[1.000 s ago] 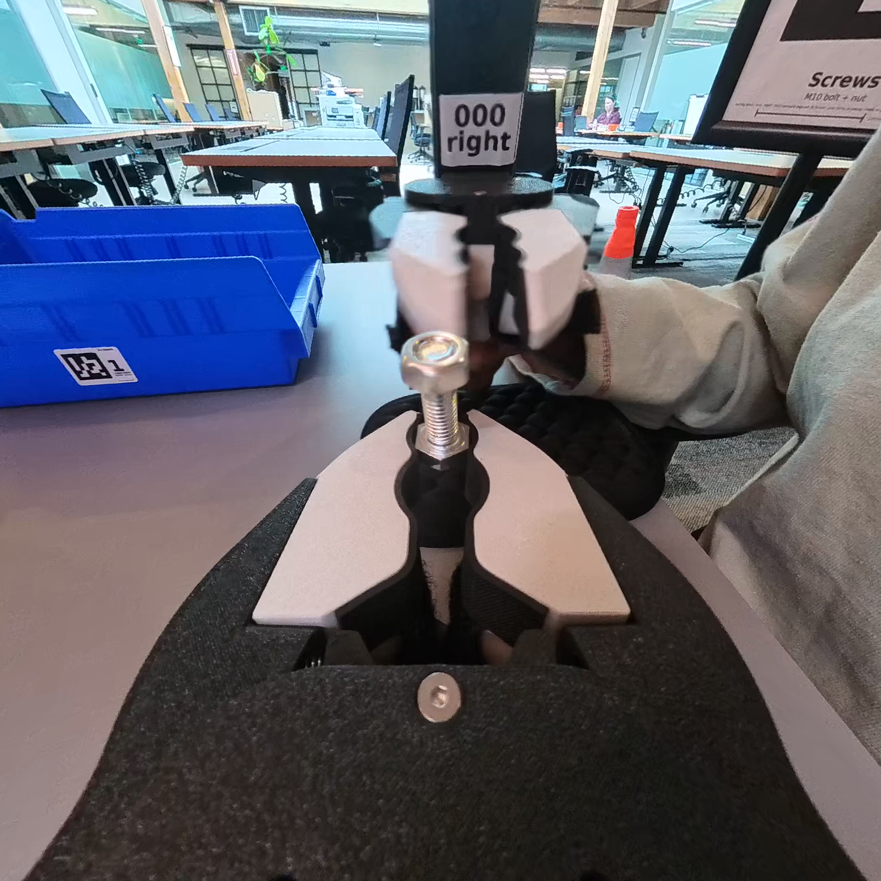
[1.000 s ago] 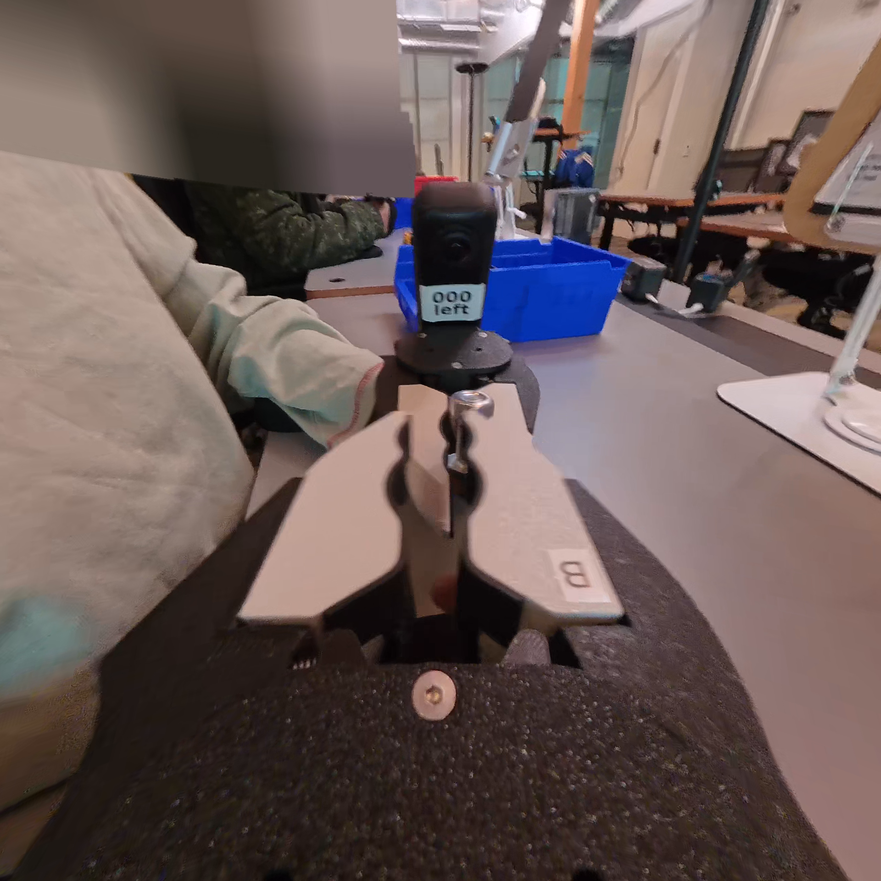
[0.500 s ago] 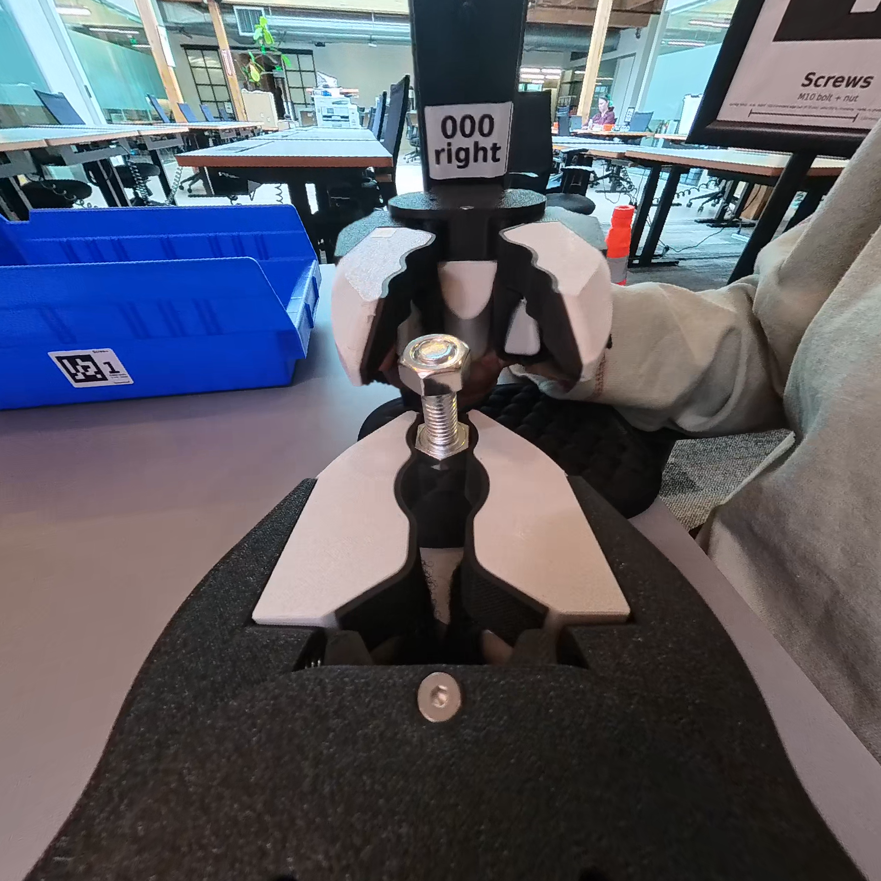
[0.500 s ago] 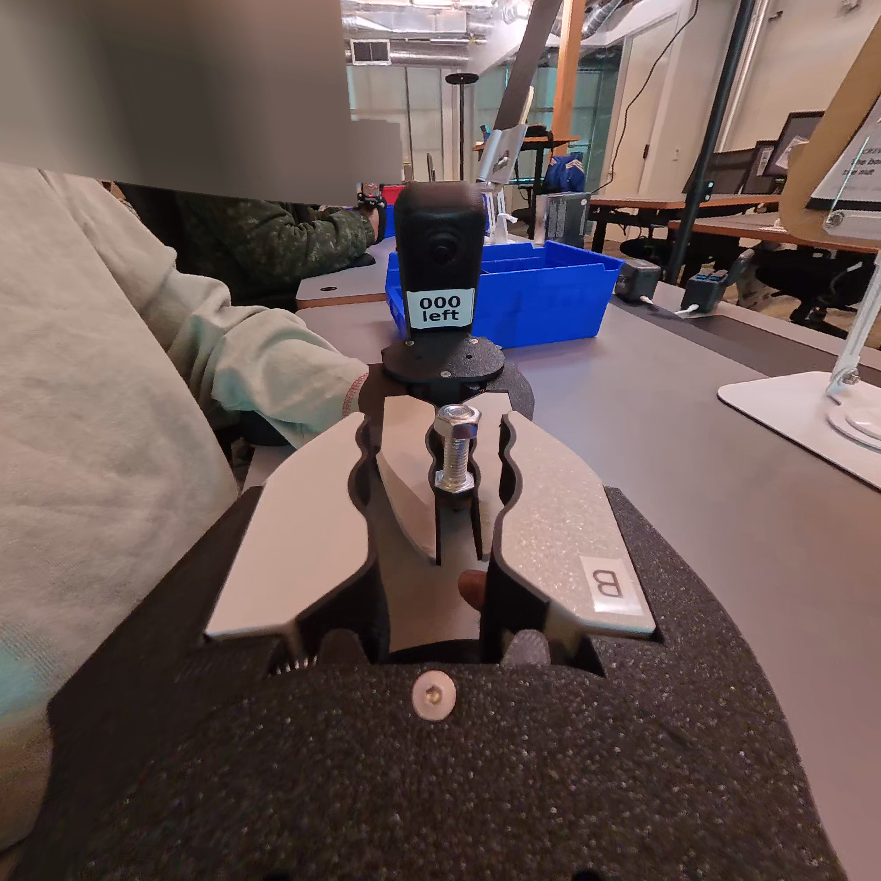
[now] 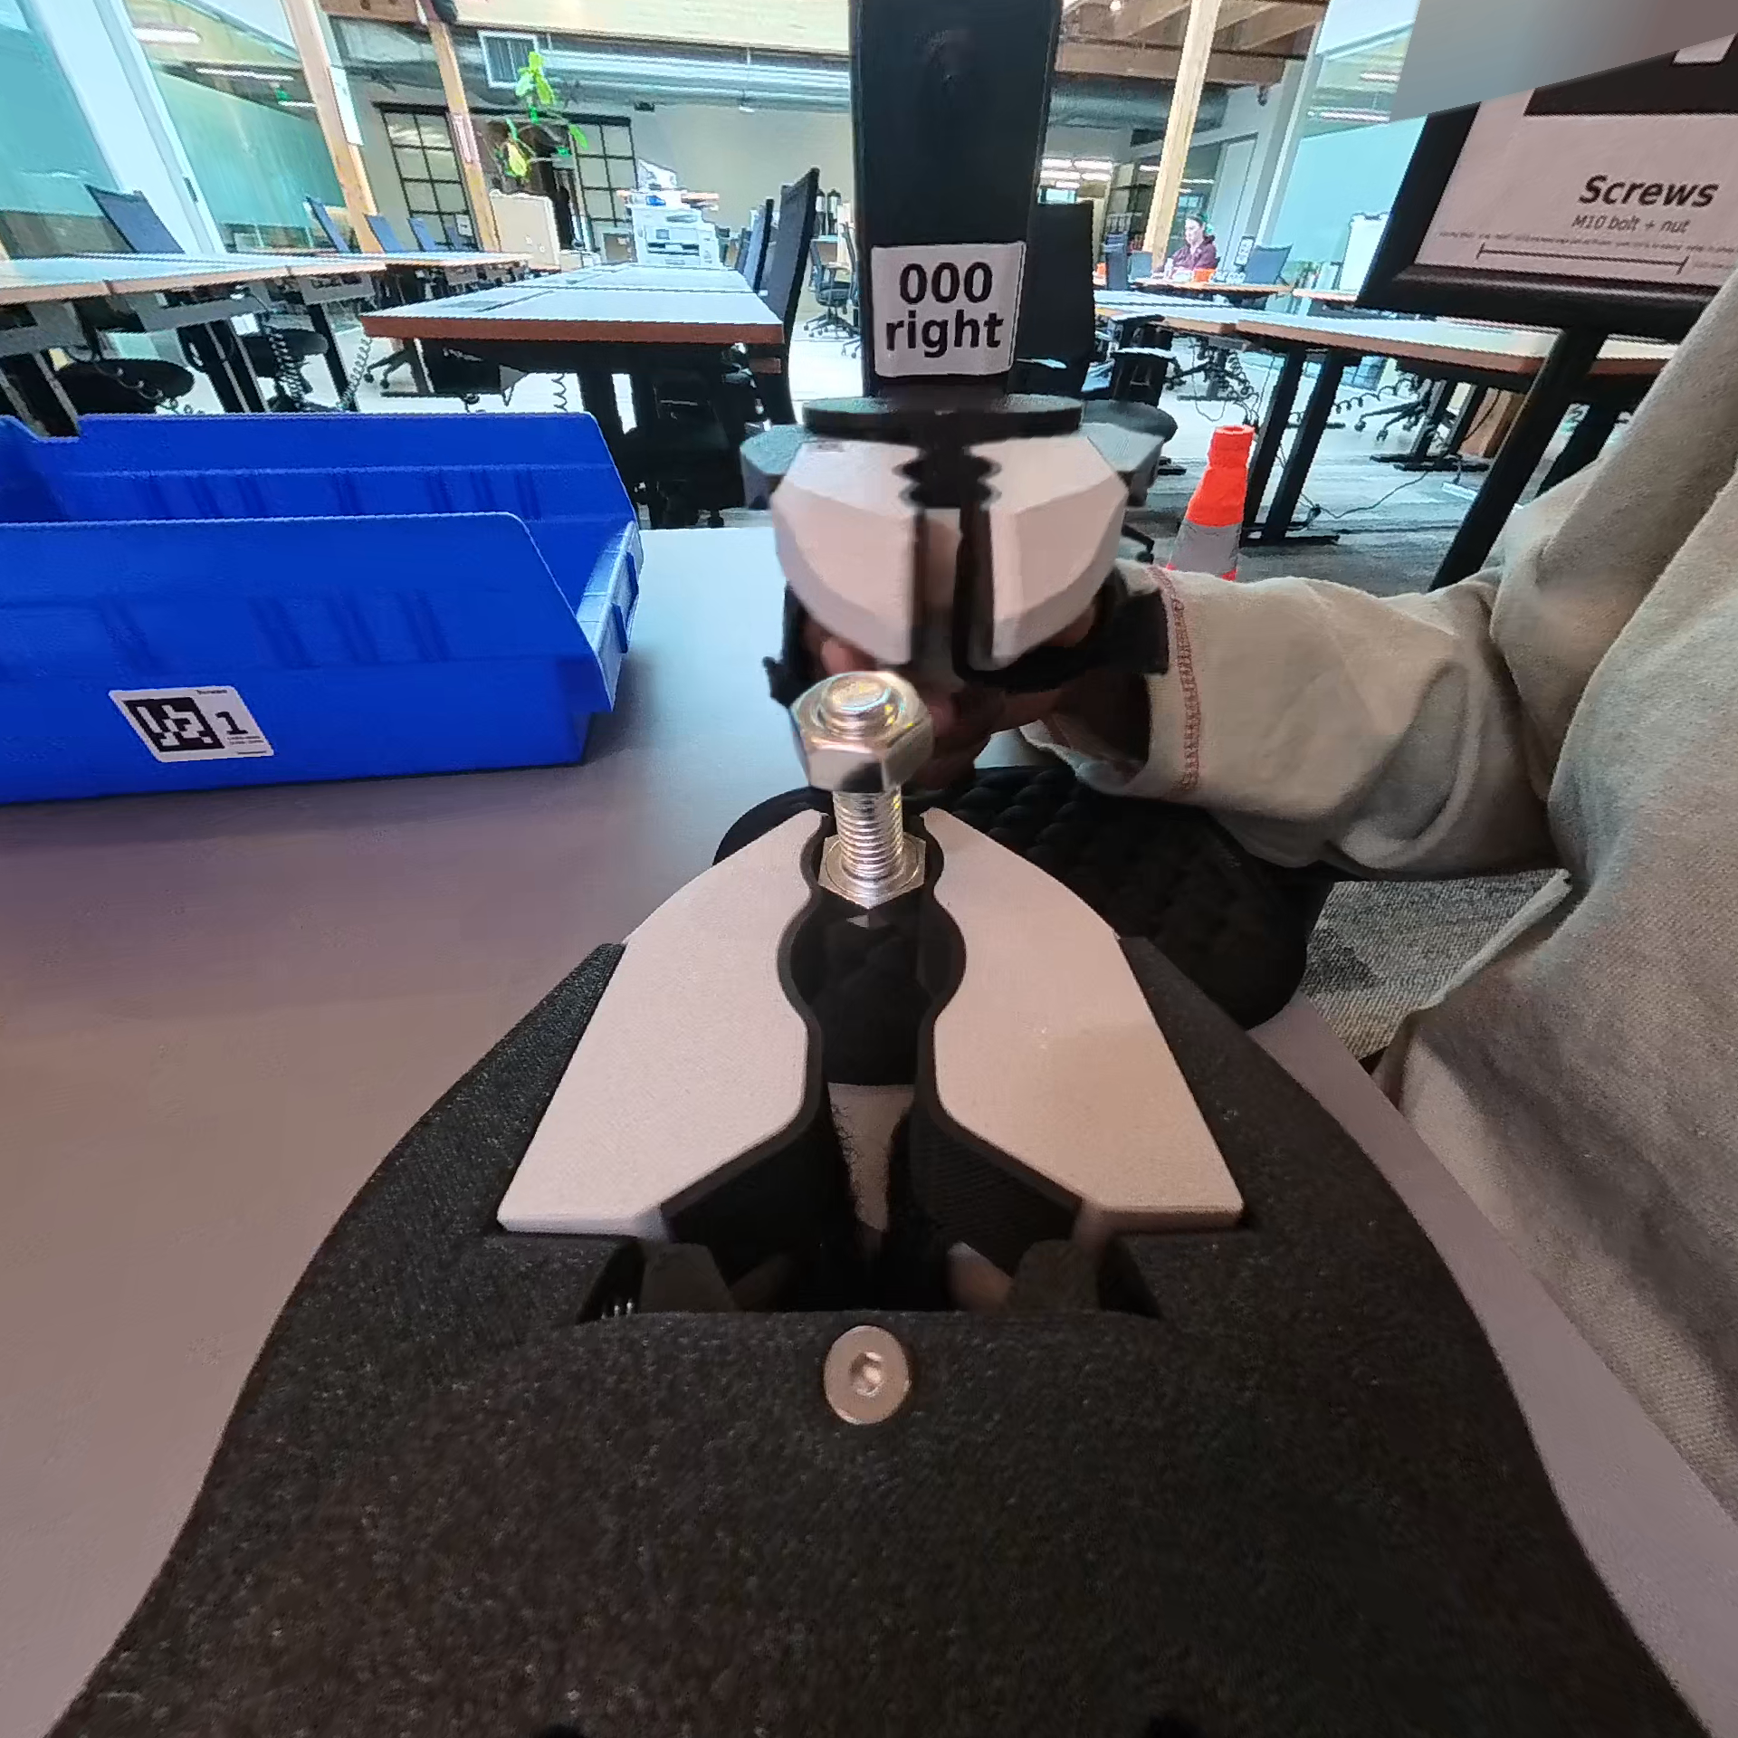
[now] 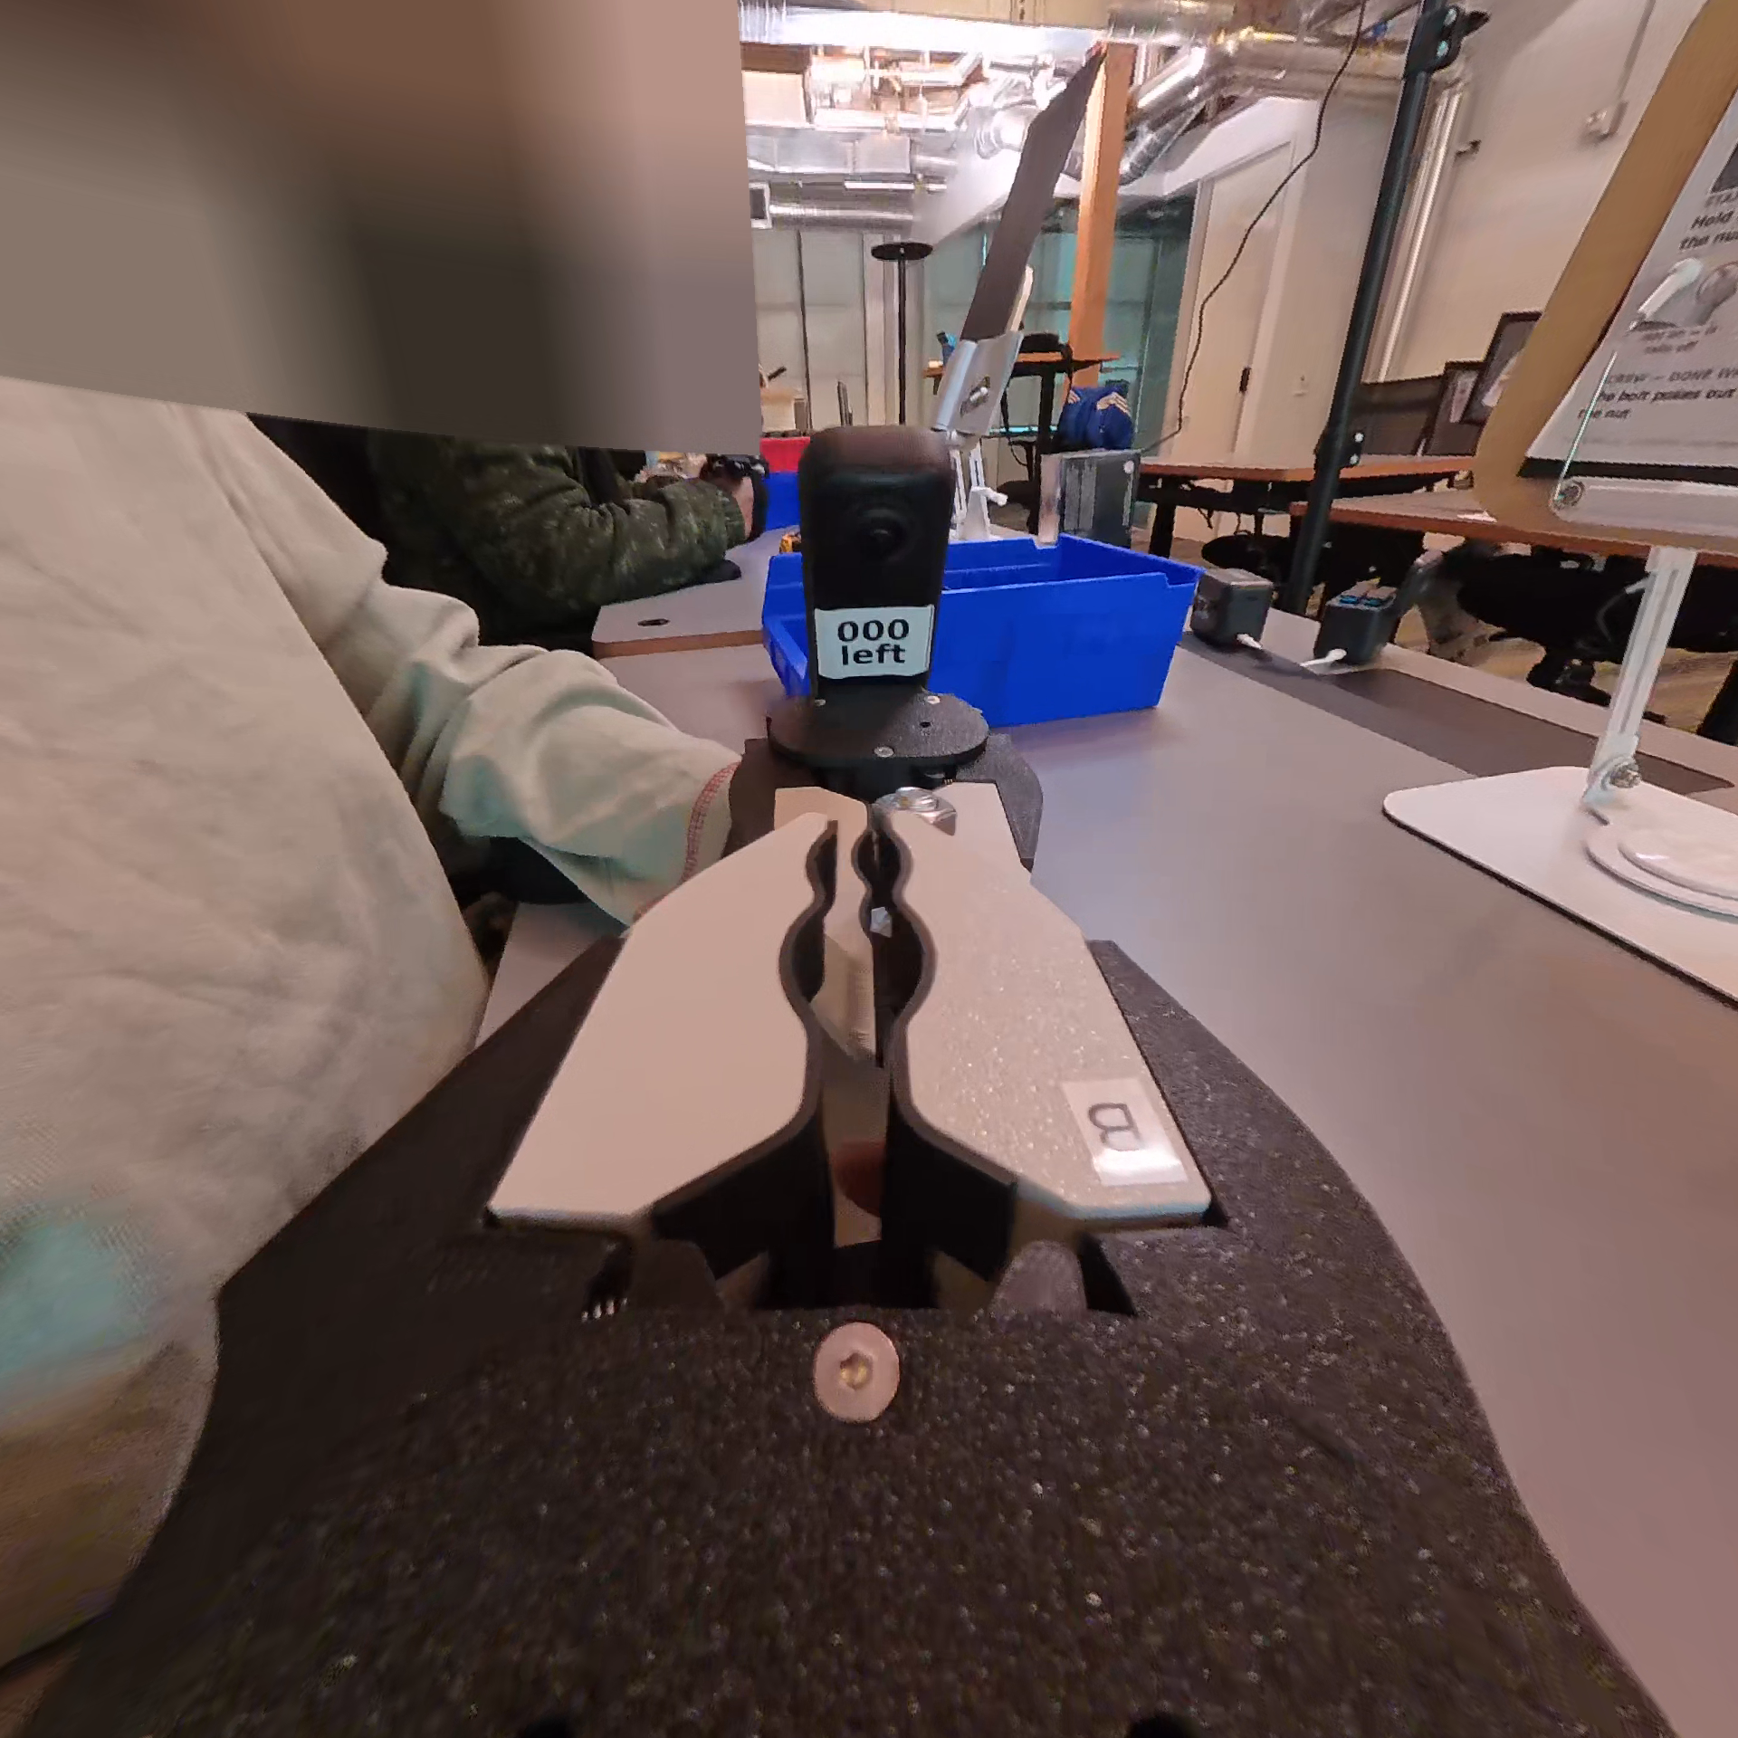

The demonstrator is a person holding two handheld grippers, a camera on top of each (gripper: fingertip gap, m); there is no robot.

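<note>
The left hand-held gripper [image 5: 870, 870] is clenched on the hex head of a silver bolt [image 5: 863, 828], whose threaded shank stands up out of the fingertips with a silver nut [image 5: 861, 743] threaded near its top end. Just beyond, facing it, the right hand-held gripper [image 5: 945, 602] has its white fingers [image 5: 846, 564] closed to a thin slit on nothing, just behind and above the nut and not gripping it. A pale sleeve [image 5: 1317, 715] reaches in from the right. Farther left, a blue bin [image 5: 301, 602] sits on the grey counter [image 5: 282, 940].
</note>
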